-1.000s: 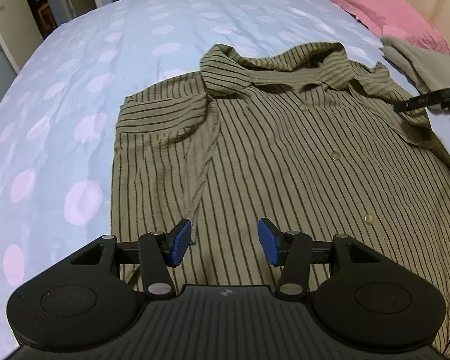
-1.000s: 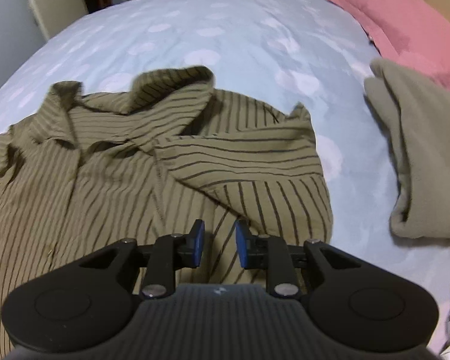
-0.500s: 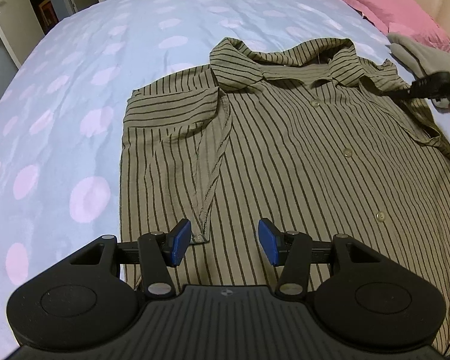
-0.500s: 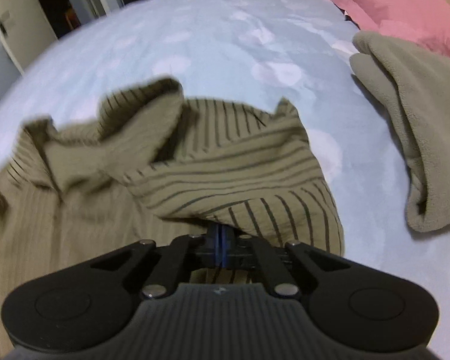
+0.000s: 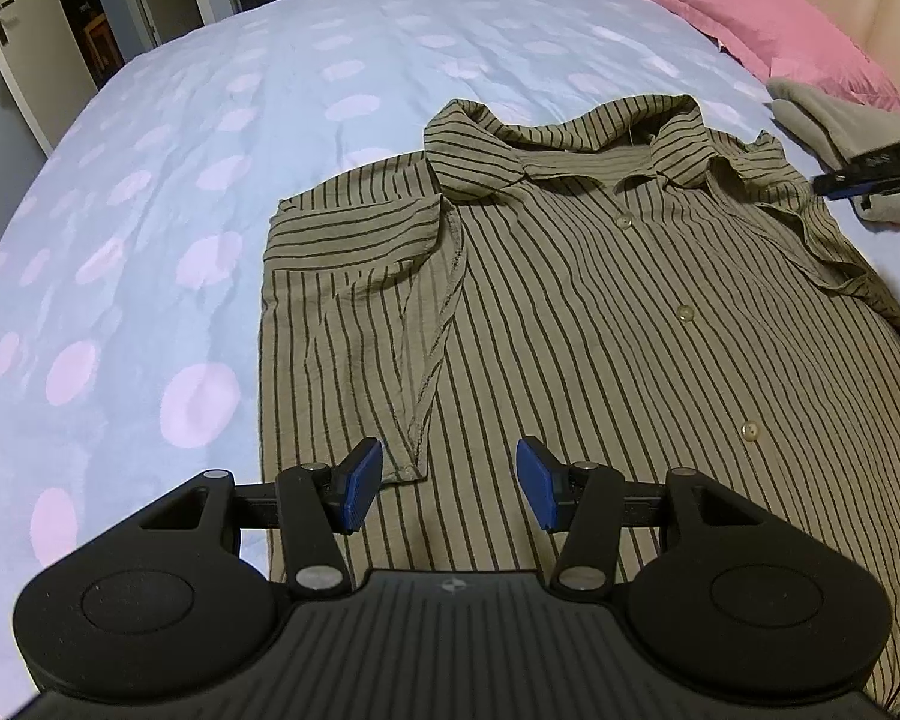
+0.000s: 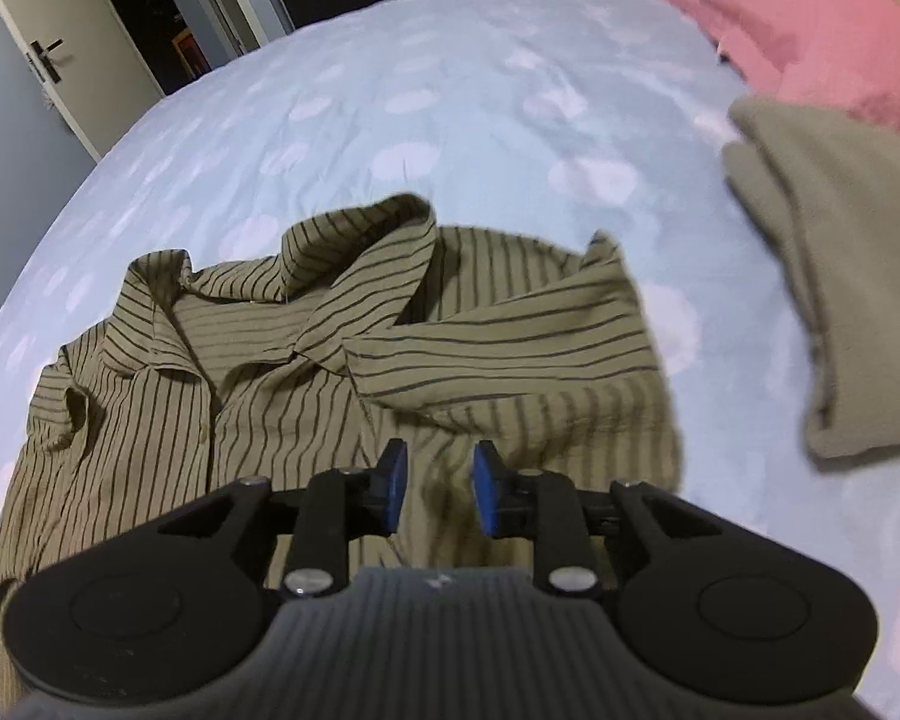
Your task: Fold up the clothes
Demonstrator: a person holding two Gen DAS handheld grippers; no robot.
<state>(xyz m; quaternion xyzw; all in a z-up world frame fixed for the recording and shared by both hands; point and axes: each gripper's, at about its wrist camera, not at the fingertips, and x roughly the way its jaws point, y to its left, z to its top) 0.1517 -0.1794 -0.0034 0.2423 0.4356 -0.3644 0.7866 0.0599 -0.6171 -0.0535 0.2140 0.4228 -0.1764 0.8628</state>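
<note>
A dotted bedspread (image 5: 222, 138) is carrying the striped shirt (image 5: 570, 330), sleeves lying folded inward. Both the left gripper (image 5: 449, 483) and right gripper (image 6: 433, 489) are hovering parted, empty; thin fabric risks bunching, undoing folds.

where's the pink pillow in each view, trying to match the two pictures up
Left wrist view: the pink pillow is at the top right, beyond the striped shirt's collar.
Right wrist view: the pink pillow is again at the top right, just behind the folded olive garment.
Shared landmark: the striped shirt on the spotted bedsheet.
</note>
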